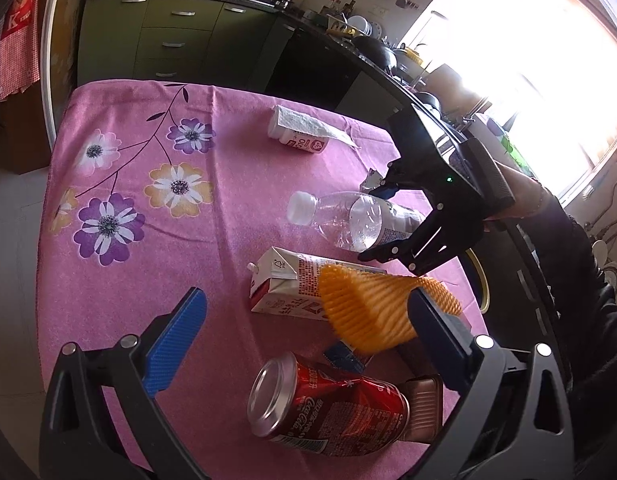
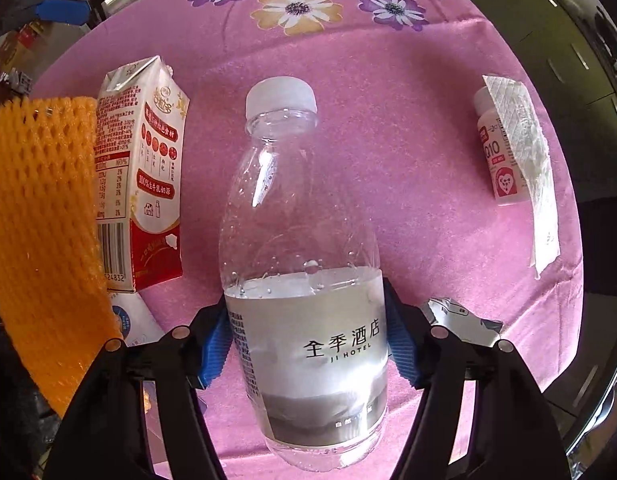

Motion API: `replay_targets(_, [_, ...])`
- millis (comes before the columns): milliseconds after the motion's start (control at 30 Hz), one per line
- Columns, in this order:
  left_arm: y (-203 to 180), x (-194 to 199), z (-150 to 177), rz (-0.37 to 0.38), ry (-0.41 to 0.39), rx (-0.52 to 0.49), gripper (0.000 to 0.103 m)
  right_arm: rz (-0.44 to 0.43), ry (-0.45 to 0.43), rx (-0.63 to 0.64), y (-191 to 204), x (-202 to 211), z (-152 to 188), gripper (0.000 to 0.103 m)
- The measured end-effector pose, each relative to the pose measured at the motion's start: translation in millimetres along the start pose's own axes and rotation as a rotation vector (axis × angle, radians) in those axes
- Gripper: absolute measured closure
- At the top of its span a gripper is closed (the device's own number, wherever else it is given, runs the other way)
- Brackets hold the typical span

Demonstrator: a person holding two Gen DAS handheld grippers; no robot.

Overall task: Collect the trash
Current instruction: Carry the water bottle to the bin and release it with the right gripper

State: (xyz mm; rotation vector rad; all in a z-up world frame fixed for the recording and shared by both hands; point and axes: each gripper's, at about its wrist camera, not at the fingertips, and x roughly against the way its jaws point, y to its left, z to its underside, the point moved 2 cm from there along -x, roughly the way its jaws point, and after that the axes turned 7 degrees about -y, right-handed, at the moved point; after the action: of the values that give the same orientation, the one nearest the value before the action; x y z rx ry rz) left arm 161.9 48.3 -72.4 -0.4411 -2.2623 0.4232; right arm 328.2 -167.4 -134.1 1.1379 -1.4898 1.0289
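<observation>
- The step in hand looks like the pickup of the water bottle (image 2: pixel 304 280), one piece of the litter on the pink flowered tablecloth (image 2: pixel 428 160).
- The bottle lies on its side at the centre of the right wrist view, its white cap pointing to twelve o'clock and a little water pooled at the label end.
- The right gripper (image 2: pixel 306 340) points down over it, its blue pads (image 2: pixel 216 344) sitting at nine and three o'clock of the labelled body. They look to touch the label or stand just off it; I cannot tell whether they squeeze yet, so I read the jaws as spread around the bottle, not clamped.
- The left gripper (image 1: pixel 308 336) hangs spread at the near edge of the table, holding nothing. In its view the orange foam net (image 1: pixel 372 308) lies against its right pad (image 1: pixel 432 328), over the milk carton (image 1: pixel 284 288).
- Other litter: a crushed red cola can (image 1: pixel 328 404) at six o'clock in the left wrist view, a small white pill bottle (image 2: pixel 496 148) under a paper tissue (image 2: pixel 524 152) at two o'clock in the right wrist view, and a foil scrap (image 2: pixel 460 316) at four o'clock.
- The next move, as I judge it, calls for closing firmly on the round, slick body, then lifting it level so that it does not swing or slip.
- No bin shows in either view, so I cannot tell where the bottle should go.
</observation>
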Motion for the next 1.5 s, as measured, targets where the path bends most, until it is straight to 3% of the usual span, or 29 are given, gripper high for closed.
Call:
replay_targets(433, [-5,7,0,0.008,-0.014,-0.014,0.007,0.019,-0.036,-0.07,1,23,6,0.037])
replay_targets(600, [-13,11,0,0.014,-0.017,-0.036,0.007,0.012,-0.137,-0.171,3,60,31,0.037])
replay_targets(700, [-18,14,1,0.022,-0.019,-0.052,0.007,0.019,-0.196,-0.279,2,92,71,0.037])
replay_targets(800, [-24,14,2,0.037,-0.02,-0.066,0.007,0.067,-0.197,-0.445,-10,118,141,0.037])
replay_targets(933, [-35,13,3,0.053,-0.019,-0.085,0.007,0.136,-0.109,-0.708,-32,114,253,0.036])
replay_targets(1067, [-48,9,3,0.06,-0.01,-0.112,0.007,0.161,0.081,-0.959,-56,75,354,0.036])
replay_targets(1200, [-59,8,5,0.05,0.005,-0.145,0.007,0.144,0.154,-1.075,-69,38,398,0.036])
replay_targets(1267, [-63,7,5,0.038,0.011,-0.158,0.007,0.168,0.131,-1.125,-80,28,409,0.034])
replay_targets(1333, [-64,8,4,0.026,0.014,-0.161,0.007,0.204,0.117,-1.149,-87,25,415,0.022])
replay_targets(1500, [-69,10,4,0.012,0.023,-0.177,0.007,0.251,0.036,-1.203,-86,39,420,0.02])
